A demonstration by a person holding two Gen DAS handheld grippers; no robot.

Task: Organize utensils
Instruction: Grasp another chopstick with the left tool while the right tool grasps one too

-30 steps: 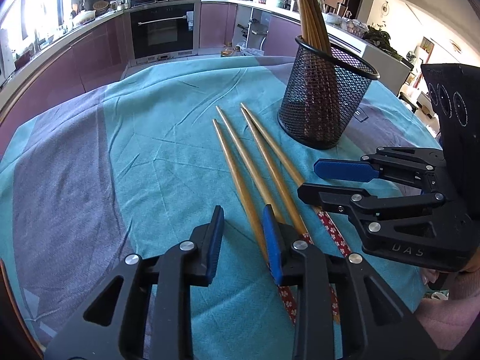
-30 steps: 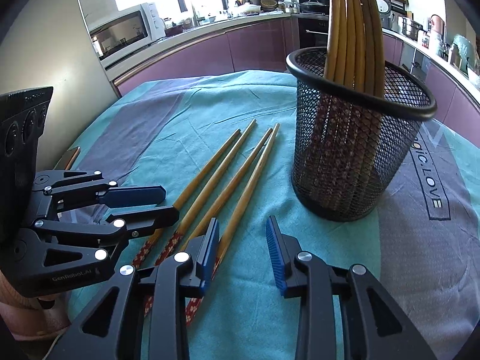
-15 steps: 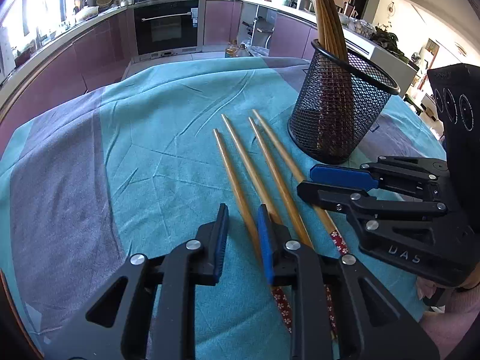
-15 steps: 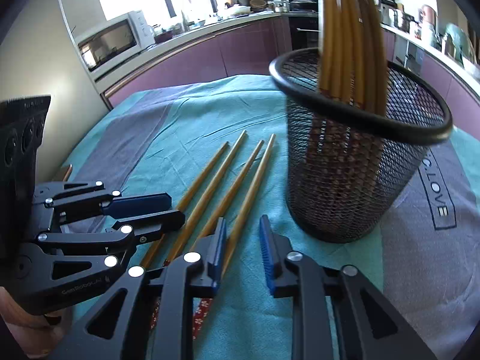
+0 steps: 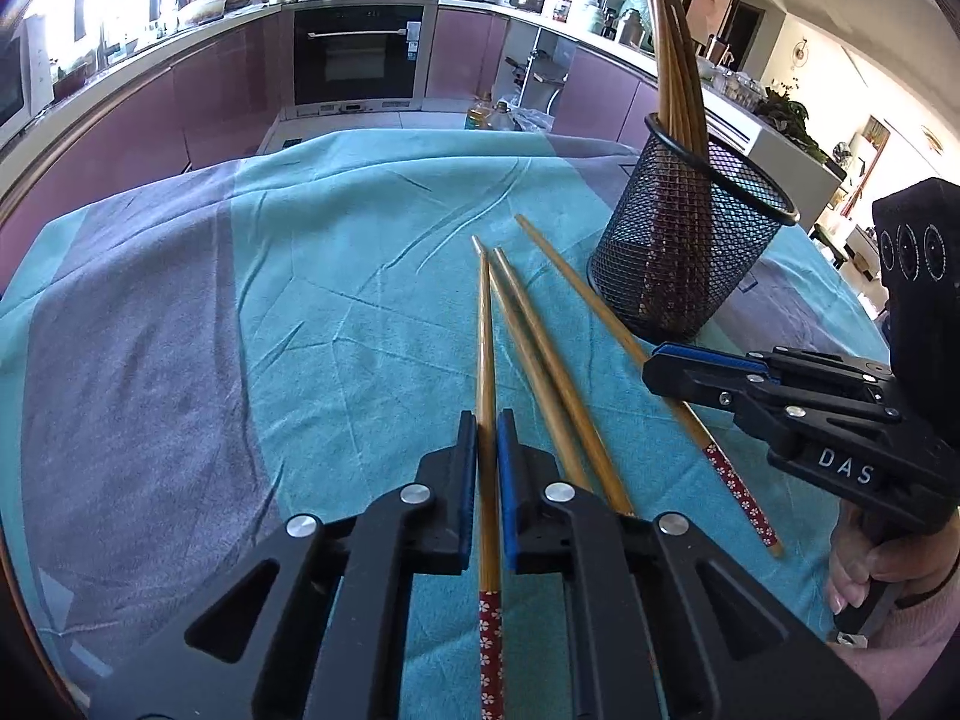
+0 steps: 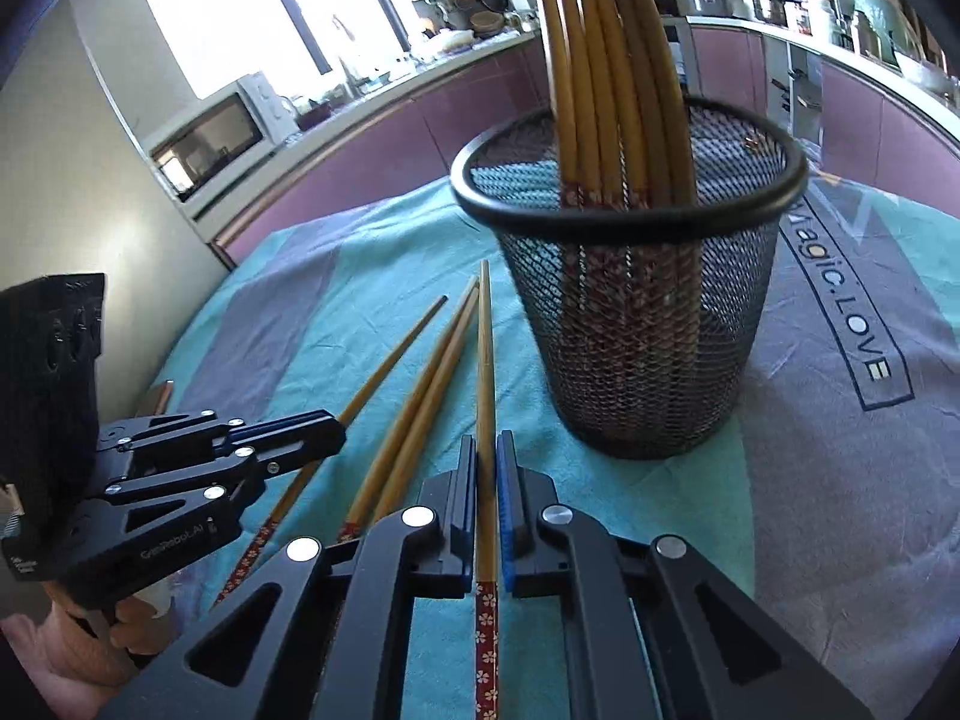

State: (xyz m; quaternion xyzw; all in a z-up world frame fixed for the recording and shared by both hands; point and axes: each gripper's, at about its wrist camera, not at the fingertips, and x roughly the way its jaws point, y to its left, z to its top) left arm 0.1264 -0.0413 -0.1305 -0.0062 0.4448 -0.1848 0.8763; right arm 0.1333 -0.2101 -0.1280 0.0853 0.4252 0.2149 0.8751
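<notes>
Several bamboo chopsticks with red flowered ends lie on the teal cloth. My left gripper point(image 5: 487, 426) is closing its jaws on the leftmost chopstick point(image 5: 483, 348), and the blue pads press both its sides. My right gripper point(image 6: 487, 444) is closing on the chopstick point(image 6: 485, 372) nearest the black mesh cup point(image 6: 648, 360), pads tight on it. Two loose chopsticks point(image 5: 540, 354) rest between the held ones. Each gripper shows in the other's view: the right gripper point(image 5: 651, 367) at the right, the left gripper point(image 6: 339, 441) at the left. More chopsticks point(image 6: 600, 90) stand in the cup.
The mesh cup point(image 5: 678, 252) stands just beyond and to the right of the lying chopsticks. The cloth point(image 5: 300, 300) has grey and teal bands and wrinkles. Kitchen counters, an oven and a microwave point(image 6: 210, 132) ring the table. A hand point(image 5: 864, 576) holds each gripper's handle.
Both grippers went from open to shut, each onto an outer chopstick. The left-held chopstick's tip swung in against the middle pair. Both views rolled slightly.
</notes>
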